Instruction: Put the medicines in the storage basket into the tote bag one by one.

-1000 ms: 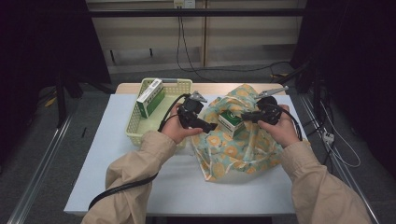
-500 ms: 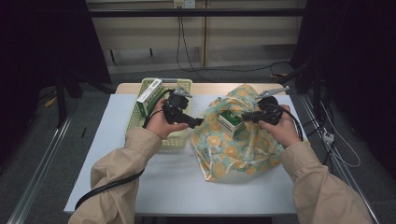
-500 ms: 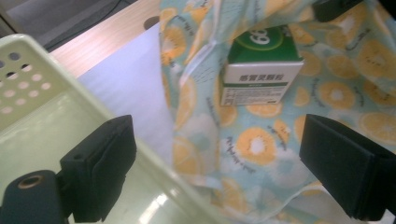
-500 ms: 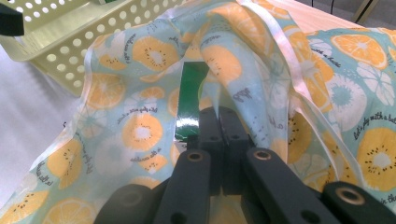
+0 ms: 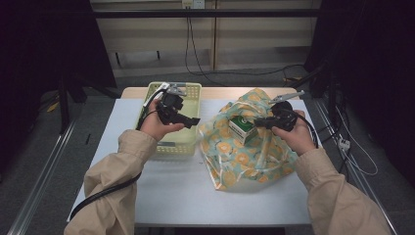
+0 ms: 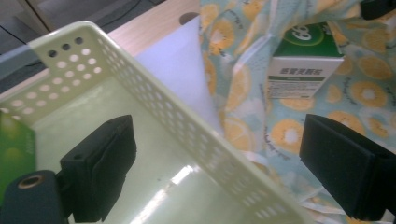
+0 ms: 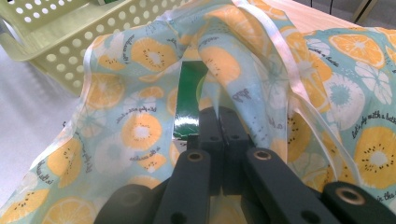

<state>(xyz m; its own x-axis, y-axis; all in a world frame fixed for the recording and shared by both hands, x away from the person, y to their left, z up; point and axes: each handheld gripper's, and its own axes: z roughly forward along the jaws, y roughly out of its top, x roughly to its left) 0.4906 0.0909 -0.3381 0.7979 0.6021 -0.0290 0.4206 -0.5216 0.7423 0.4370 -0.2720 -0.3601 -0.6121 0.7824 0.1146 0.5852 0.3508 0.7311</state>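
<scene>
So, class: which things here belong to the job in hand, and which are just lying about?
In the job:
- fruit-print cloth bag, pinched by the right gripper
- green-and-white box in the bag
- pale green basket, under the open left gripper

Lying about:
- cables on the floor
- wall socket

Right gripper pinches the fruit-print bag beside a green box.

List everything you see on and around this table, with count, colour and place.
Basket: one, pale green, table's left.
Fruit-print bag: one, teal and orange, table's right.
Green-and-white box: one, in the bag's opening.
Green pack: one, inside the basket.
Table: one, white top.
Cables: several, black, on the floor behind.
Left tongs: open, over the basket.
Right tongs: shut on the bag's fabric.
Sleeves: two, beige.
</scene>
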